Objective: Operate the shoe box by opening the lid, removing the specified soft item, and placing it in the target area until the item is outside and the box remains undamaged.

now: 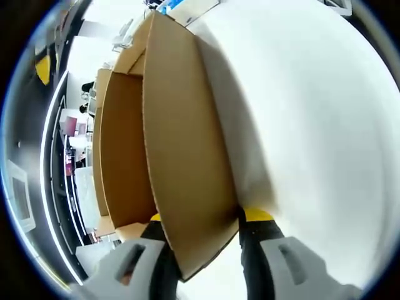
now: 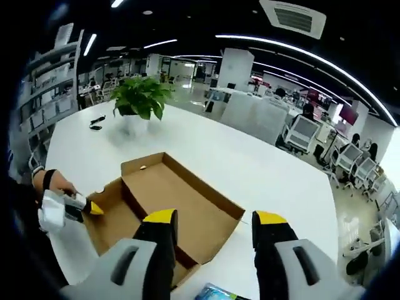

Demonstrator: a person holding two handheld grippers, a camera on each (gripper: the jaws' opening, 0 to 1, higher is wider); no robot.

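Left tongs clamped on box flap — pinning lid back so box stays open for reach-in. Right tongs apart, nothing held, poised above box interior. Soft item not visible inside — bottom looks bare. Box on white counter; plant at far end.
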